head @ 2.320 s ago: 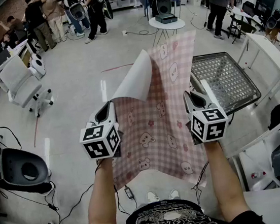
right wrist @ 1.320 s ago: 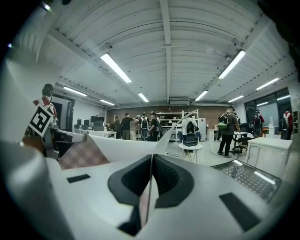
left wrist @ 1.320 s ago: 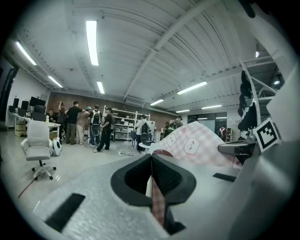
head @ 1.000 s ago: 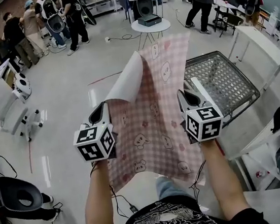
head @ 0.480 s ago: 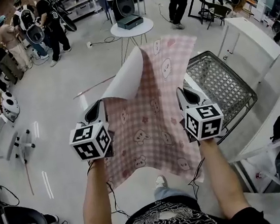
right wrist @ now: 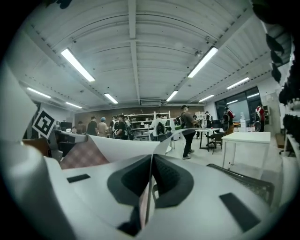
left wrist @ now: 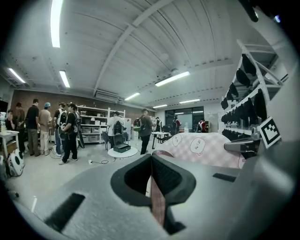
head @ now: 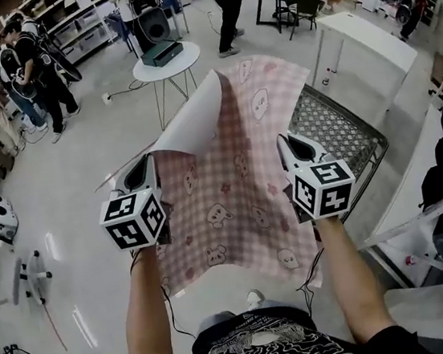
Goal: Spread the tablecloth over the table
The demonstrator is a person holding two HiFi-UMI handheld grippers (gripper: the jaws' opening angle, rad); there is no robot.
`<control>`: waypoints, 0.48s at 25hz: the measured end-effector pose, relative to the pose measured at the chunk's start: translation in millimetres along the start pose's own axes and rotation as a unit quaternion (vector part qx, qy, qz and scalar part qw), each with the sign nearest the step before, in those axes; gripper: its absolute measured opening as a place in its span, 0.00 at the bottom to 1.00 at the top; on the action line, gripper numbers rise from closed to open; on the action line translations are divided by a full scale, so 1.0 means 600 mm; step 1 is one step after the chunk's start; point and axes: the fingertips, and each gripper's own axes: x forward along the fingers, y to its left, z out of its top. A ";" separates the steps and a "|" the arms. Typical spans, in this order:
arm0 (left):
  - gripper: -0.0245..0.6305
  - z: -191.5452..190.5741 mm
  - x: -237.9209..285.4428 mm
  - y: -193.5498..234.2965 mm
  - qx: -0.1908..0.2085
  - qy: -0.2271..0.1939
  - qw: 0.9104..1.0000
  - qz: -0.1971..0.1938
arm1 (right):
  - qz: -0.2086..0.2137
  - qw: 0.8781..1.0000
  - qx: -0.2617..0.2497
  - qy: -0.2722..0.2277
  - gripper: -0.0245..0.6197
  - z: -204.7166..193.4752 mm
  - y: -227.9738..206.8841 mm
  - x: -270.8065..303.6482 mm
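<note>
Glossy grey floor (head: 74, 224). Round white table (head: 188, 55) at 11 o'clock, black box (head: 161, 53) on top. Long white table (head: 364, 32) at 1 o'clock. Shelving (left wrist: 93, 117) along far wall (people (left wrist: 70, 129) standing nearby). Ceiling strip lights (right wrist: 77, 64) lit.

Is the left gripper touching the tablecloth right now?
Touching. The left gripper view shows the left gripper with its jaws closed on an edge of the pink checked tablecloth, the cloth pinched between them.

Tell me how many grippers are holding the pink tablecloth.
2. The left gripper is shut on the left edge of the tablecloth, and the right gripper is shut on its right edge. Both are in plain view, and no other gripper shows.
</note>
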 end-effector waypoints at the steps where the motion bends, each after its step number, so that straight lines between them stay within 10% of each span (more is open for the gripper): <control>1: 0.05 0.006 0.019 -0.010 0.003 -0.001 1.000 -0.011 | -0.010 1.000 0.003 -0.002 0.05 0.004 -0.017 -0.001; 12: 0.05 0.020 0.247 -0.100 0.027 0.000 0.991 -0.134 | -0.135 0.991 0.024 -0.004 0.05 -0.002 -0.180 0.016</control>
